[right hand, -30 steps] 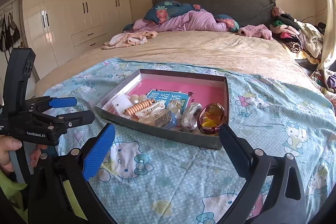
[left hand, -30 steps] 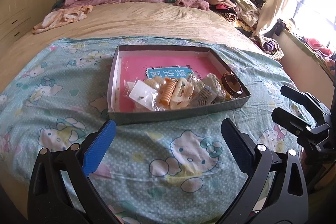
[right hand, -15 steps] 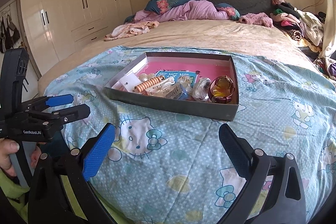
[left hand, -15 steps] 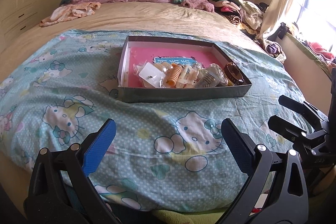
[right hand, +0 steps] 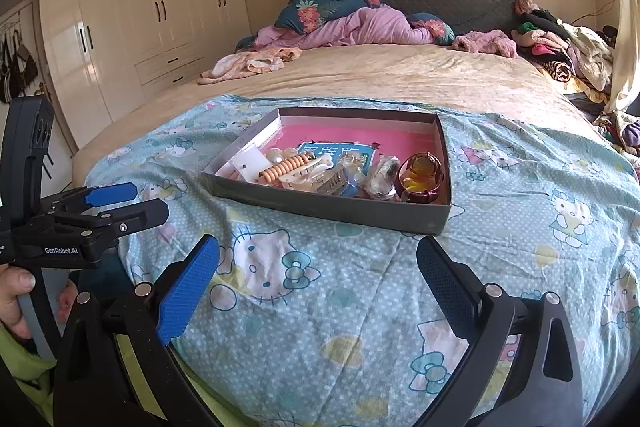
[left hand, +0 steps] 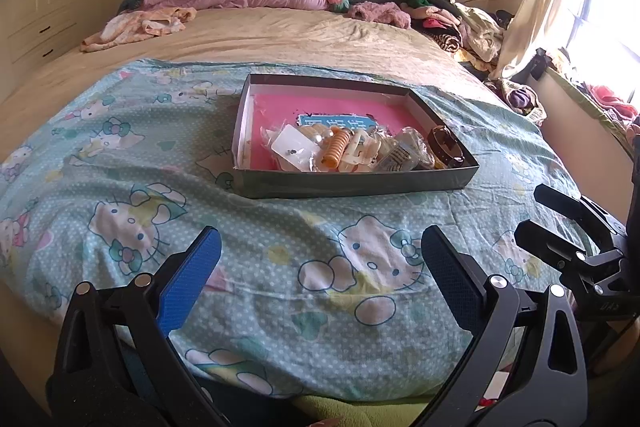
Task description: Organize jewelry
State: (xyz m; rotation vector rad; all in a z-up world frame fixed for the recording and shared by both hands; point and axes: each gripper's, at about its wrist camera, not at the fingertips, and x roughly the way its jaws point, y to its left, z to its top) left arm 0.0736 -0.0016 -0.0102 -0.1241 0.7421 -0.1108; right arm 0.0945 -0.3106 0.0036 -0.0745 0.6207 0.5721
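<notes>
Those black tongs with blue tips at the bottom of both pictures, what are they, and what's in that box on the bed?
They are hand-held grabbers, not a robot: a person holds one in each hand, and each carries a camera looking out along its fingers. One picture is from the left tongs, the other from the right tongs. Each view also catches the other tool at its edge. Both tongs are open and hold nothing. On the blanket lies a shallow box with a pink floor, holding hair clips, small plastic packets and a brown bangle.
</notes>
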